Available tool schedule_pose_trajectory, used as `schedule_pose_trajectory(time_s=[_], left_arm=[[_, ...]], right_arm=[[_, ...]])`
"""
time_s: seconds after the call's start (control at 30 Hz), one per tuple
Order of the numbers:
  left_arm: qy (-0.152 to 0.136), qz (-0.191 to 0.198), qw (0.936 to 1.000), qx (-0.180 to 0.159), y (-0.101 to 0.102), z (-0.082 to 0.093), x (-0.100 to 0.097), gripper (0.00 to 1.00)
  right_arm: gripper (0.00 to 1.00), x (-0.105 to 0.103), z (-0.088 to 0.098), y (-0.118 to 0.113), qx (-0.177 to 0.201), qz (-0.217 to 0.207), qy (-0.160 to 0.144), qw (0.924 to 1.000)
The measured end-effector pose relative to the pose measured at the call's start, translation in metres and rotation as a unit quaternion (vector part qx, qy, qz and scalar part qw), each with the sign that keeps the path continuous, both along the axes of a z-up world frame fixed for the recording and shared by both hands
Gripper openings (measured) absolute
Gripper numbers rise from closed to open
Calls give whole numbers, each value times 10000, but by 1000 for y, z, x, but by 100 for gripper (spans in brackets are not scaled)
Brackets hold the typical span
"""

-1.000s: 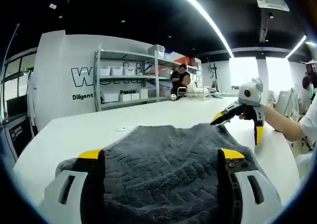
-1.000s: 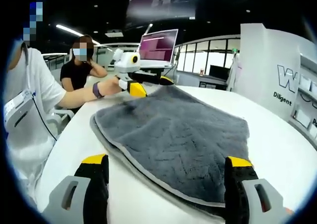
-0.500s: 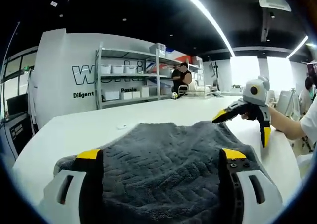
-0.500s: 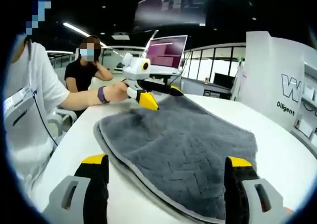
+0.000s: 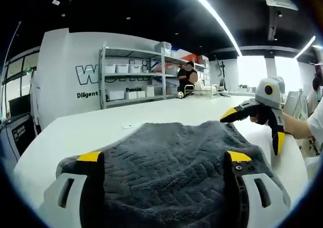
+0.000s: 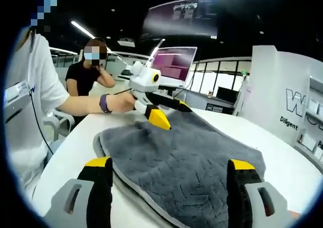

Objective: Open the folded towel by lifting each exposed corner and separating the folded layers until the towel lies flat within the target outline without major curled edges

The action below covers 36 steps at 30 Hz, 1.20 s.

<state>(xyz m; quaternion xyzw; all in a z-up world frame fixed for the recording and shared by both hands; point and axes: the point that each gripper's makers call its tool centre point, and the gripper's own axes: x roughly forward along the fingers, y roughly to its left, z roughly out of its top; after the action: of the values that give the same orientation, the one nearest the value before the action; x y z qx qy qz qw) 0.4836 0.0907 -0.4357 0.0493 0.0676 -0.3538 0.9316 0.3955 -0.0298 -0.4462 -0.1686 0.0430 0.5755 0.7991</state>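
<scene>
Both grippers have been brought closer over the towel (image 6: pixel 186 162) on the bench (image 5: pixel 81 132); left gripper (image 5: pixel 164 160) and right gripper (image 6: pixel 169 165) fingers are spread, nothing gripped, so no corner is lifted yet.

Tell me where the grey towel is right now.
The grey towel lies on the white table, right in front of the open right gripper. In the left gripper view it spreads between the left gripper jaws.
</scene>
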Motion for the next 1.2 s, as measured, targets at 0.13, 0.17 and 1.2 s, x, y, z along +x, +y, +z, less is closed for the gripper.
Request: schedule_pose_trajectory(time_s=[0.13, 0.17, 1.2], left_arm=[[-1, 33, 10000, 28, 1, 0, 1, 97], [-4, 44, 10000, 25, 2, 0, 1, 97], [36, 272, 9991, -337, 12, 6, 4, 95]], right_arm=[[93, -4, 1, 6, -14, 56, -224, 9997], [93, -4, 0, 7, -94, 55, -370, 9993], [79, -38, -5, 42, -891, 378, -2434, 9651]])
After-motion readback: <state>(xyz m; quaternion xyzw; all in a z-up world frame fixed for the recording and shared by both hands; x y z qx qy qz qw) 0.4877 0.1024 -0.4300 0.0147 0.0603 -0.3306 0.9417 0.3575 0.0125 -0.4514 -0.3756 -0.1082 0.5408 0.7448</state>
